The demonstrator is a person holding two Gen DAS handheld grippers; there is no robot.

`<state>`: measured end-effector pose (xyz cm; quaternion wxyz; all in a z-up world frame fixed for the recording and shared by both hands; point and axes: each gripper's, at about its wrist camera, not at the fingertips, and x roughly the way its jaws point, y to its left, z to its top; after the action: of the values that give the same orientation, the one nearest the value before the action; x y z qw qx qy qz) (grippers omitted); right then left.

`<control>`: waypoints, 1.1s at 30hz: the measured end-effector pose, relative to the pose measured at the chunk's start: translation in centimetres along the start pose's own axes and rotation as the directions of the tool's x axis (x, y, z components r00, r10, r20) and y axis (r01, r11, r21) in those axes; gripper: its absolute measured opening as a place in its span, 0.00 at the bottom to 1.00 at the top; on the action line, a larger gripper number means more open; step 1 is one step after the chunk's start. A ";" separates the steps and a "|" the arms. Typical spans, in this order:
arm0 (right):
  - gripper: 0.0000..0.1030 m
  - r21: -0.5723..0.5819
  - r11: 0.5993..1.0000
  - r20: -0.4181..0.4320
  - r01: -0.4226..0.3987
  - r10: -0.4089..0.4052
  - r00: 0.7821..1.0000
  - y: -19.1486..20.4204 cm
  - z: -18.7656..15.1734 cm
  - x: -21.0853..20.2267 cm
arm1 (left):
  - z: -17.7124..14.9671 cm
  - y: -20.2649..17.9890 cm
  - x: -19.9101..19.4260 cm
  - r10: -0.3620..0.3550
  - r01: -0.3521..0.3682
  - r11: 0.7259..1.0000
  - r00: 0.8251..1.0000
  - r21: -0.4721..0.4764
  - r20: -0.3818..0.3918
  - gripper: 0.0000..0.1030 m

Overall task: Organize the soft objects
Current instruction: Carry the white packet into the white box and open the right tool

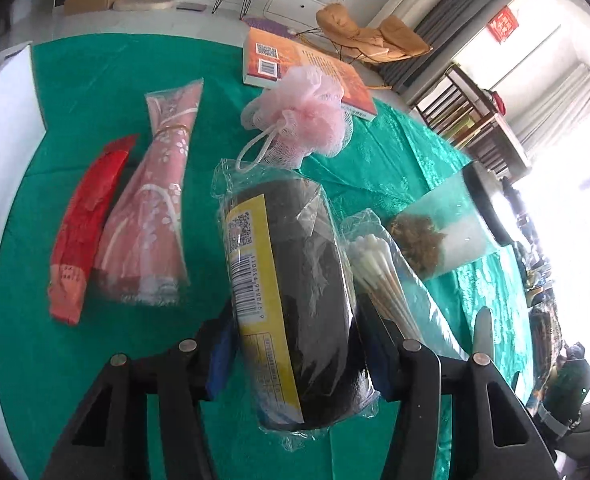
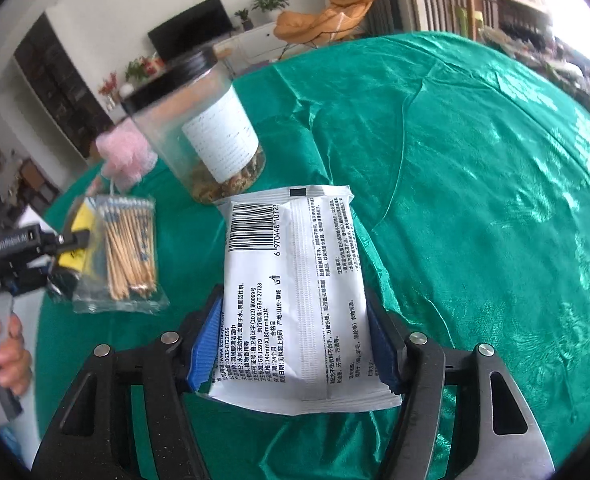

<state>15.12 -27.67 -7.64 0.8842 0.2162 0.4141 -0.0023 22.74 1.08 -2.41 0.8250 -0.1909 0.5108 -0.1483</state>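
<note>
**Both grippers loaded: slip and knock-over hazards, largest item first**

1. Desk (image 2: 475, 160), under a green satin cloth. The cloth is glossy and creased; a pack dragged rather than lifted would likely ruck it and shift the neighbouring items.

2. Dark roll in clear film (image 1: 295, 292), yellow label. Held crosswise in the left gripper (image 1: 295, 356), whose pads press its near end with jaws roughly half open. Most of the roll juts out beyond the pads, and the film is loose, so it may sag or slide out.

3. White wipes pack (image 2: 295, 296). Clamped at its near end in the right gripper (image 2: 291, 344), jaws fairly wide. The soft pack can buckle, and the grip would then slacken.

4. Clear jar (image 2: 199, 128), black lid, just beyond the wipes pack. Tall and hard; a forward swing of the pack could topple it.

5. Pink patterned pack (image 1: 151, 208) and red pack (image 1: 83, 232), lying side by side at left. Clear of both grippers.

6. Pink bath pouf (image 1: 299, 116), far centre, against a book (image 1: 307, 72). Its cord loop lies next to the roll's far end and could snag.

7. Cotton-swab bag (image 1: 379, 276), touching the roll's right side. Light; may be carried along when the roll moves.
</note>
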 end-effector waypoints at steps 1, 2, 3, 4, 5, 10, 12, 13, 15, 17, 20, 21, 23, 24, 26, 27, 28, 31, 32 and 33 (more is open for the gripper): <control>0.65 0.029 0.999 0.026 -0.020 0.019 0.999 -0.4 0.2 -0.7 | -0.3 0.1 -1.5 -0.027 0.027 1.000 1.000 -0.008 0.014 0.52; 0.65 0.050 0.998 0.048 -0.038 0.036 0.998 -0.7 0.4 -1.3 | -0.7 0.1 -3.2 -0.058 0.058 0.998 0.998 -0.009 0.029 0.52; 0.65 0.061 0.997 0.067 -0.053 0.049 0.997 -0.8 0.5 -2.0 | -1.1 0.1 -5.0 -0.084 0.084 0.996 0.996 -0.005 0.044 0.52; 0.65 0.058 0.997 0.082 -0.059 0.055 0.995 -0.7 0.5 -2.8 | -1.4 0.3 -7.1 -0.105 0.105 0.995 0.993 0.001 0.063 0.52; 0.65 0.046 0.997 0.090 -0.061 0.057 0.994 -0.3 0.4 -3.4 | -1.8 0.5 -9.4 -0.123 0.122 0.992 0.989 0.013 0.085 0.52; 0.65 -0.072 0.989 0.076 -0.128 0.134 0.988 5.5 -0.7 -6.3 | -4.1 4.4 -21.0 -0.069 0.057 0.996 0.975 0.062 0.213 0.52; 0.65 -0.129 0.974 0.046 -0.185 0.192 0.980 9.4 -1.6 -7.0 | -5.2 7.0 -24.8 0.018 -0.035 0.998 0.965 0.059 0.260 0.52; 0.65 -0.155 0.962 0.024 -0.224 0.230 0.973 11.7 -2.1 -7.2 | -5.9 8.4 -26.5 0.075 -0.093 0.994 0.957 0.052 0.280 0.52; 0.65 -0.202 0.925 -0.034 -0.321 0.321 0.946 16.9 -3.3 -7.4 | -7.0 11.3 -29.0 0.179 -0.196 0.980 0.938 0.027 0.298 0.53; 0.65 -0.250 0.870 -0.106 -0.426 0.412 0.905 22.6 -4.8 -7.7 | -8.6 14.4 -30.7 0.255 -0.263 0.965 0.919 -0.013 0.300 0.53; 0.65 -0.291 0.766 -0.240 -0.574 0.522 0.818 31.4 -7.7 -7.7 | -10.8 18.6 -31.3 0.377 -0.370 0.926 0.888 -0.078 0.263 0.56; 0.66 -0.293 0.731 -0.283 -0.616 0.549 0.787 34.1 -8.7 -7.6 | -11.6 19.9 -31.2 0.425 -0.412 0.905 0.871 -0.106 0.247 0.59; 0.74 -0.269 0.663 -0.384 -0.699 0.592 0.709 38.3 -10.6 -6.7 | -12.9 21.8 -31.2 0.479 -0.455 0.878 0.842 -0.151 0.246 0.79; 0.75 -0.255 0.641 -0.439 -0.724 0.591 0.677 39.8 -11.5 -6.1 | -13.4 22.3 -31.4 0.494 -0.464 0.869 0.829 -0.170 0.263 0.83; 0.75 -0.279 0.655 -0.454 -0.702 0.555 0.697 40.6 -12.2 -5.6 | -14.0 22.7 -32.0 0.535 -0.494 0.845 0.792 -0.206 0.294 0.87; 0.75 -0.303 0.663 -0.431 -0.684 0.545 0.719 40.0 -12.1 -5.5 | -14.2 22.7 -32.2 0.521 -0.478 0.853 0.794 -0.208 0.313 0.89; 0.75 -0.333 0.678 -0.400 -0.655 0.528 0.749 38.9 -11.8 -5.5 | -14.3 22.5 -32.2 0.500 -0.455 0.866 0.802 -0.208 0.327 0.92; 0.75 -0.400 0.759 -0.283 -0.513 0.431 0.857 33.6 -10.5 -5.0 | -14.4 20.7 -31.8 0.401 -0.358 0.916 0.837 -0.181 0.373 0.92; 0.75 -0.419 0.791 -0.235 -0.446 0.380 0.895 31.3 -10.1 -4.7 | -14.2 19.3 -31.3 0.362 -0.326 0.932 0.850 -0.158 0.382 0.92; 0.75 -0.439 0.821 -0.186 -0.365 0.315 0.931 28.9 -9.8 -4.3 | -13.9 17.8 -31.2 0.321 -0.294 0.947 0.864 -0.128 0.388 0.92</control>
<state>10.41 1.58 0.95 0.8730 0.0679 0.4029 0.2664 -2.43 28.26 8.14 0.9189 -0.1601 0.3579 0.0444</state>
